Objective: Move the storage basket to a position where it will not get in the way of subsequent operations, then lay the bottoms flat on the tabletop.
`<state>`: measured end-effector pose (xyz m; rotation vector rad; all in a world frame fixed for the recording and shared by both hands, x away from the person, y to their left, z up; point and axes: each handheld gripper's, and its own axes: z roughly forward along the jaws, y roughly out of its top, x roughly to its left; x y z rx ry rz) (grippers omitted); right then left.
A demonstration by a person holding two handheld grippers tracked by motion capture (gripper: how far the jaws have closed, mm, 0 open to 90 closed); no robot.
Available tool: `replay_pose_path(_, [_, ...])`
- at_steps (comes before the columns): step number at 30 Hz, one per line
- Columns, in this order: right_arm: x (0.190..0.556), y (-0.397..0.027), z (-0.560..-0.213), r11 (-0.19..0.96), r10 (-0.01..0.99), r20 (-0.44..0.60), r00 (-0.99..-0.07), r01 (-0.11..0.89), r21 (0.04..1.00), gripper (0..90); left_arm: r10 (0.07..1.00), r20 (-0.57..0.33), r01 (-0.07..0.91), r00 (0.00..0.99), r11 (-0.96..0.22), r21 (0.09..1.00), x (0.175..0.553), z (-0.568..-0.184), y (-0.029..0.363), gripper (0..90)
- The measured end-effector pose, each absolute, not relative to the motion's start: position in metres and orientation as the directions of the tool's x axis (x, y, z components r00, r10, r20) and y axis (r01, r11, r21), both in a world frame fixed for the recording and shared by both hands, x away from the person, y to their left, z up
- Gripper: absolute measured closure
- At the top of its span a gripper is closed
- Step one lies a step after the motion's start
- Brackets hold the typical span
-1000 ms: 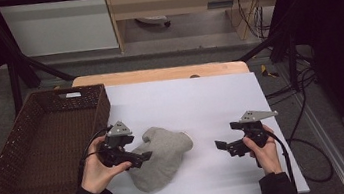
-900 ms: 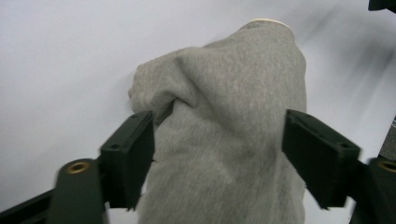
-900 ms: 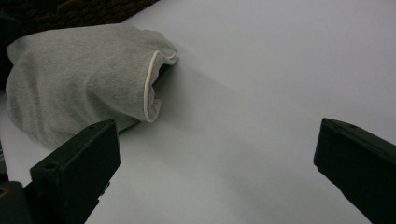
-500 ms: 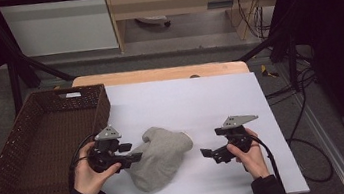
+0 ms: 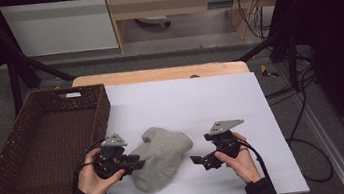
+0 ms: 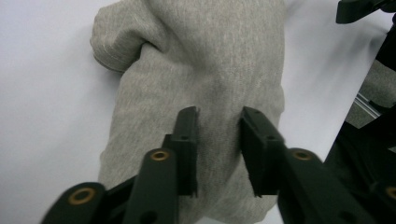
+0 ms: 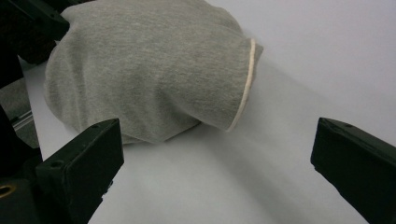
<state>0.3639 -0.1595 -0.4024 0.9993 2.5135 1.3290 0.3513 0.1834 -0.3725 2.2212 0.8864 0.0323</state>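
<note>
A grey knitted mitten [image 5: 160, 156] lies on the white table top [image 5: 200, 98], its cream-edged cuff toward the right. My left gripper [image 5: 137, 163] reaches in from the left and lies on the mitten's lower half. In the left gripper view its jaws [image 6: 218, 116] have just been closing and stand narrow, with grey cloth [image 6: 205, 60] between them and a gap still showing. My right gripper [image 5: 197, 161] sits just right of the mitten. Its jaws [image 7: 217, 135] stand wide open, apart from the cuff [image 7: 245, 79], with bare table between them.
A dark wicker basket [image 5: 103, 106] stands at the table's left edge, close beside my left hand. A strip of wood [image 5: 157, 73] borders the table's far side. Cables trail over the floor at the right [image 5: 301, 95].
My right gripper has slid left toward the mitten's cuff. The left gripper's jaws have narrowed over the mitten while that hand stayed nearly in place.
</note>
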Motion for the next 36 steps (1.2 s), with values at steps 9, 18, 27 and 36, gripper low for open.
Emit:
replay_pose_path(9, [0.360, -0.148, -0.402, 0.409, 0.594, 0.183, -0.783, 0.490, 0.770, 3.4, 0.583, -0.236, 0.574, 0.778, -0.506, 0.643, 0.347, -0.372, 0.177, 86.1])
replay_pose_path(18, [0.359, -0.142, -0.403, 0.416, 0.594, 0.169, -0.786, 0.481, 0.771, 5.0, 0.536, -0.260, 0.549, 0.803, -0.494, 0.674, 0.341, -0.370, 0.165, 86.3])
replay_pose_path(27, [0.359, -0.138, -0.404, 0.410, 0.612, 0.156, -0.776, 0.480, 0.776, 14.3, 0.522, -0.246, 0.525, 0.817, -0.495, 0.692, 0.337, -0.371, 0.150, 86.2])
replay_pose_path(36, [0.356, -0.134, -0.401, 0.427, 0.570, 0.135, -0.811, 0.432, 0.795, 36.5, 0.517, -0.231, 0.509, 0.824, -0.497, 0.703, 0.339, -0.368, 0.141, 86.2])
